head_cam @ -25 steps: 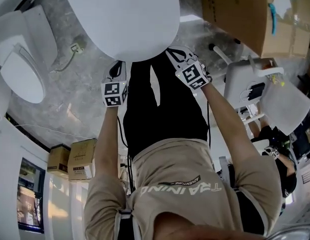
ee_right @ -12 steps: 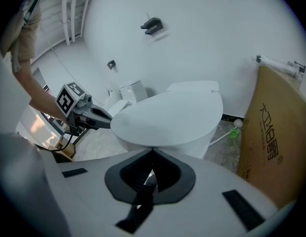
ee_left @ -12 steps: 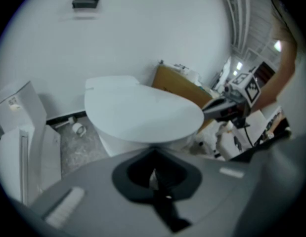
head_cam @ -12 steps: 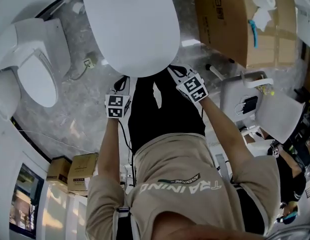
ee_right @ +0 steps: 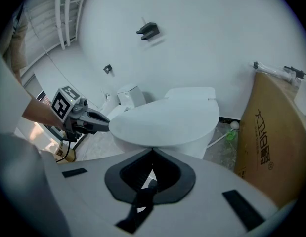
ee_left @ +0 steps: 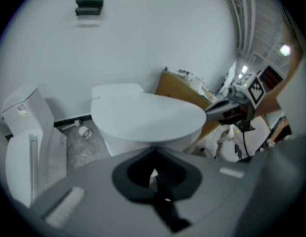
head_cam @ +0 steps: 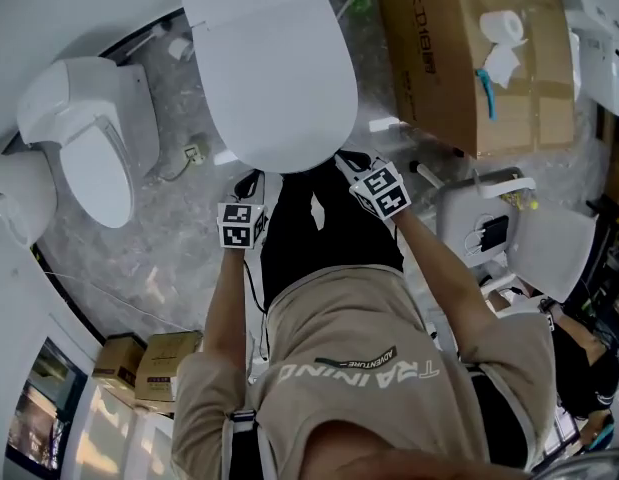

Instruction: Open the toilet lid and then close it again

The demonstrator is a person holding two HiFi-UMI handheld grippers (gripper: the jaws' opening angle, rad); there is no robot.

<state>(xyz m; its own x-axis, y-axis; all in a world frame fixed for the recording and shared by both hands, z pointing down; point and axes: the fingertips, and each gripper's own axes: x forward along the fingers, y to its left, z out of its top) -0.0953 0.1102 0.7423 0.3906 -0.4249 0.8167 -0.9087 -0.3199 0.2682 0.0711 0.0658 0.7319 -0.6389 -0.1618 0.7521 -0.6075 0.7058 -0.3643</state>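
**Toilet lid (head_cam: 274, 78) down, both tools at its front edge**

It lies flat and shut, its rear end toward the wall (ee_right: 202, 33). The left gripper (head_cam: 252, 181) and right gripper (head_cam: 348, 160) each have their jaws pressed together with nothing between them. Their tips sit just beside the lid's front rim, one on either side of its curve. That spot is probably chosen because it is farthest from the hinge, where a closed tip can slip beneath the lip and raise it with least effort

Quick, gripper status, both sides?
Left gripper: shut, empty, by the front edge of the toilet lid.
Right gripper: shut, empty, by that same edge.
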